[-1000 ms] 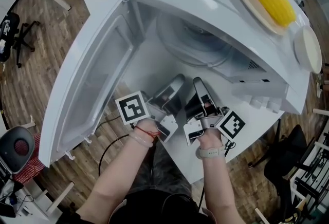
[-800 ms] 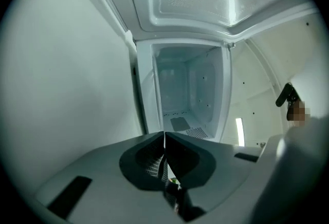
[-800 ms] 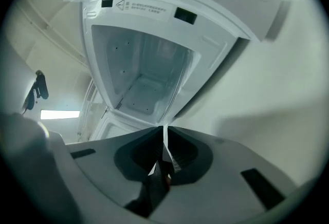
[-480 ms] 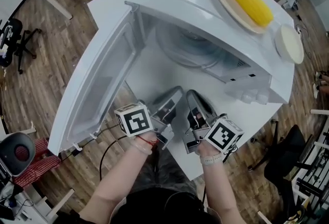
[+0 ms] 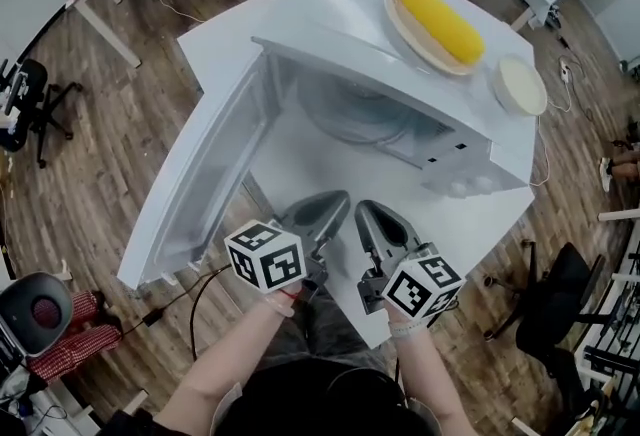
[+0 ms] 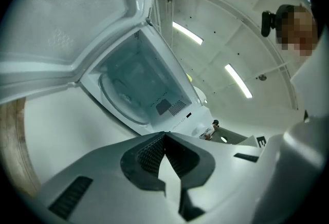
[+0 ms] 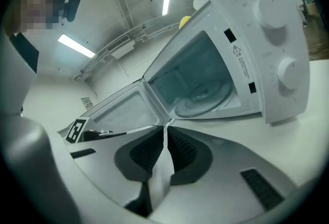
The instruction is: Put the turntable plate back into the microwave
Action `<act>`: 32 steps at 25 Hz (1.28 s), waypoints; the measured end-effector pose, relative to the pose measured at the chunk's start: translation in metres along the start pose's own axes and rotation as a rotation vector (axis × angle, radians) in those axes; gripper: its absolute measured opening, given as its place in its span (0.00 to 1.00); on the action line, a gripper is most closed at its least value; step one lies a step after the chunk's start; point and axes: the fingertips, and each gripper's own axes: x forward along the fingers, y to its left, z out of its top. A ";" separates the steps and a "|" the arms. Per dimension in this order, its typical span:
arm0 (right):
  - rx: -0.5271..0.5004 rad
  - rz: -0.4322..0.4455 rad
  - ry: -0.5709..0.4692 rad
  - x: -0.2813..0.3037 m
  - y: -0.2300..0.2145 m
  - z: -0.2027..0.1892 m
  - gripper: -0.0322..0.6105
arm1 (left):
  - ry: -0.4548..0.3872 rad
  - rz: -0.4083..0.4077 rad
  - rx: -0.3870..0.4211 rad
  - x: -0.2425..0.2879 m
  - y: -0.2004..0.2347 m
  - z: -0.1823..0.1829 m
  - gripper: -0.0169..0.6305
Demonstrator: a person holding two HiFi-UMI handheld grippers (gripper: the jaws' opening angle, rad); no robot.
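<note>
Noted a round clear-glass turntable plate (image 5: 362, 116) lying flat inside the open white microwave oven (image 5: 370, 34), its door (image 5: 200, 189) swung wide toward the left edge of the white table (image 5: 300, 164). Cannot tell whether it is seated on its hub, because of glare on the glass.

Found left gripper (image 5: 318, 211) and right gripper (image 5: 378, 220) side by side above the table's near edge, well apart from the plate. Read both sets of ribbed black fingers (image 6: 149, 153) as pressed together at the tips, gripping nothing.

Judged the plate weighty, stiff, slick and breakable. Best pinched at the rim on opposite sides, kept level, and lowered rather than dropped.

Also logged a yellow corn cob (image 5: 438, 21) on a cream oval dish (image 5: 402, 24) atop the microwave.
</note>
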 end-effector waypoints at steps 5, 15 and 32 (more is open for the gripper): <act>-0.046 0.003 -0.028 -0.016 0.018 0.006 0.12 | 0.018 0.031 0.111 -0.013 -0.018 -0.003 0.05; -0.239 0.074 -0.103 -0.053 0.077 0.031 0.12 | -0.038 -0.012 0.220 -0.043 -0.077 0.009 0.05; -0.529 0.152 -0.145 -0.104 0.139 0.031 0.10 | -0.101 0.041 0.390 -0.097 -0.125 0.003 0.05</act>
